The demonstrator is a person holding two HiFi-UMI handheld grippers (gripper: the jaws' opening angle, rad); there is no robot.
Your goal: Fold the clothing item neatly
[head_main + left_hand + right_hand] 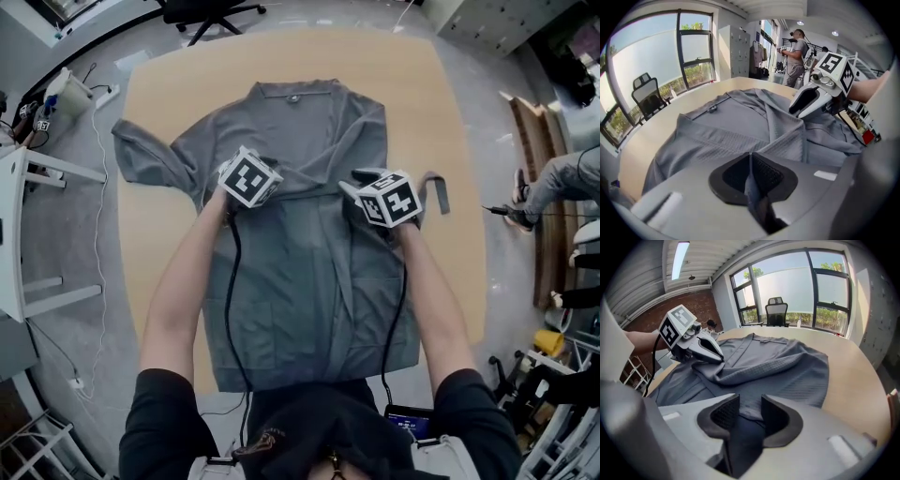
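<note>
A grey button-front shirt [309, 281] lies spread on the tan table [450, 112], collar far from me, its left sleeve [145, 155] stretched out. Its right side is folded in over the chest. My left gripper [270, 169] is over the shirt's middle left, shut on a thin fold of the cloth [750, 161]. My right gripper [361, 185] is at the middle right with its jaws partly apart, and a thick bunch of the cloth [749, 413] fills the gap. From the left gripper view, the right gripper [802, 104] holds up a peak of the folded-in part.
A fabric strip [437, 192] sticks out to the right of the right gripper. An office chair [208, 11] stands beyond the table, a white rack [14, 234] to the left. A seated person's leg [561, 178] is at the right, and another person [797, 51] stands far off.
</note>
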